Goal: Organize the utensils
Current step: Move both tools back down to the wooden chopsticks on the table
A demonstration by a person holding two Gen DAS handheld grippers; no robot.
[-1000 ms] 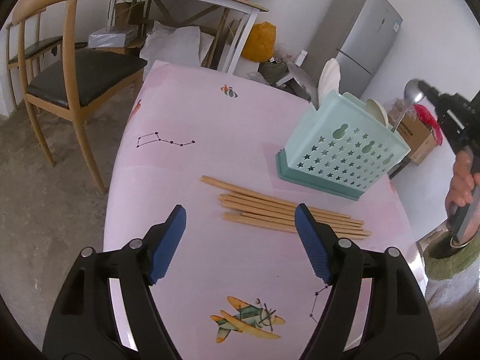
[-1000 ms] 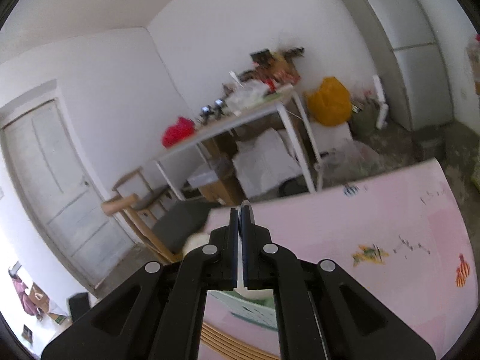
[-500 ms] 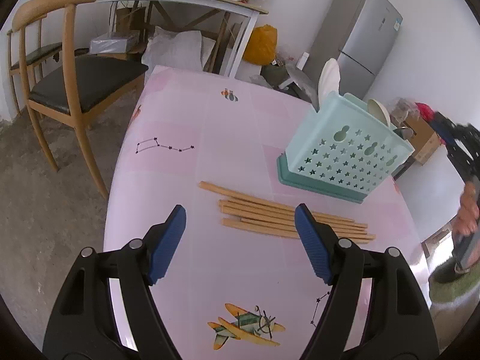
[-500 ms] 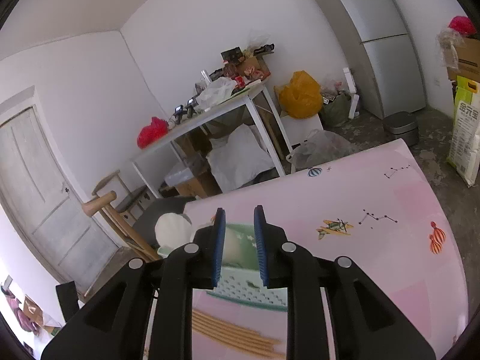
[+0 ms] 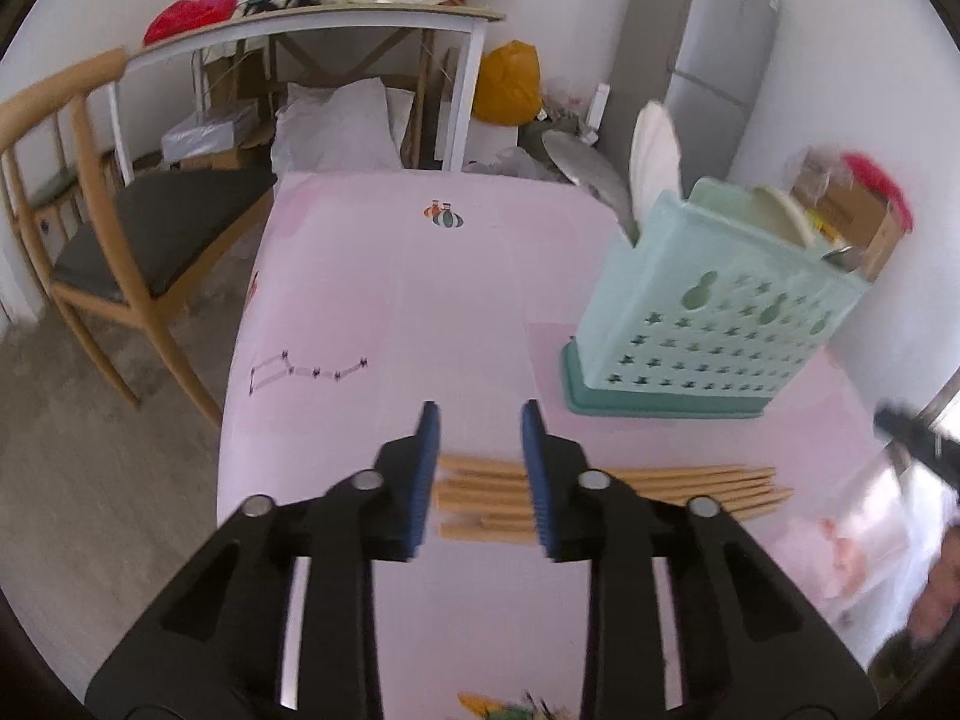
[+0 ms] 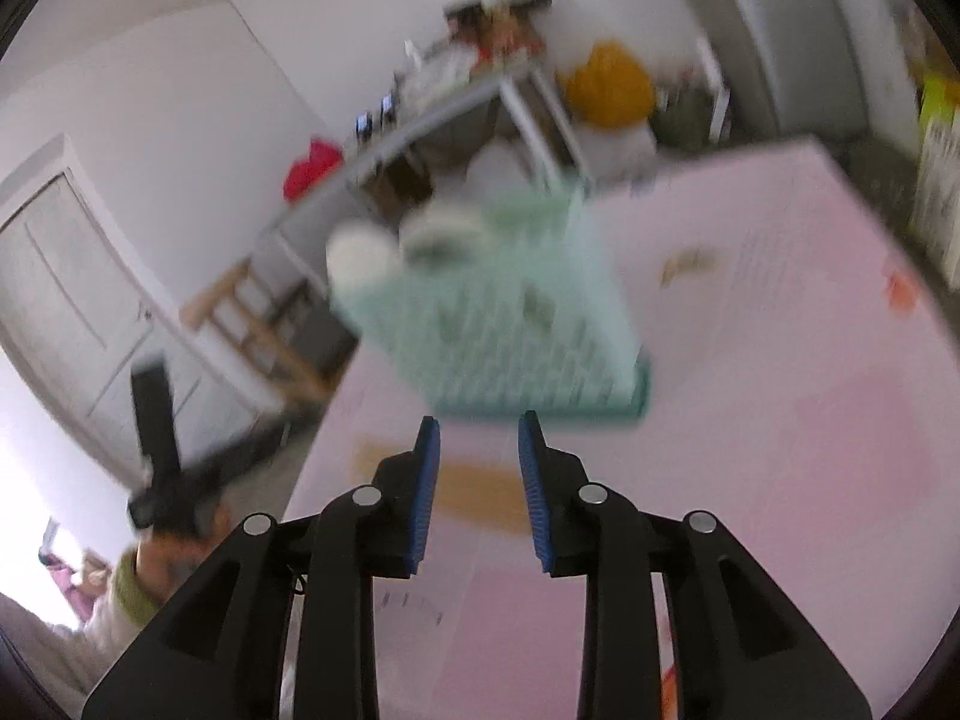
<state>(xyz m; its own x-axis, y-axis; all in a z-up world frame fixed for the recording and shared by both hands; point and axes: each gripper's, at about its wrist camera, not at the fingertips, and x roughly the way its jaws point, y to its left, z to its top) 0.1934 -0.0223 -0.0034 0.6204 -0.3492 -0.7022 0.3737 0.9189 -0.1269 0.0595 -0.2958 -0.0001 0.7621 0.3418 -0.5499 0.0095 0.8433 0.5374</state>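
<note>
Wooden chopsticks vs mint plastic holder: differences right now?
The wooden chopsticks lie flat and loose on the pink table; the mint plastic holder stands upright. The chopsticks are thin plain sticks; the holder is a star-perforated box already containing utensils. Both rest on that table.

A pink tablecloth [image 5: 372,312] printed with small cartoon motifs and a dotted constellation drawing covers the near table. Beside its left edge stands a light wooden chair with a dark seat cushion [image 5: 120,228]. Behind it, against the white wall, is a white-legged side table [image 5: 336,18] cluttered on top, with a red plastic bag [image 5: 192,9] at its left end. Underneath it sit a white sack [image 5: 336,126] and cardboard boxes. A yellow-orange bag [image 5: 507,84] rests on the floor next to a tall grey refrigerator [image 5: 714,54]. In the blurred right wrist view, a white panelled door [image 6: 72,300] is on the left.
</note>
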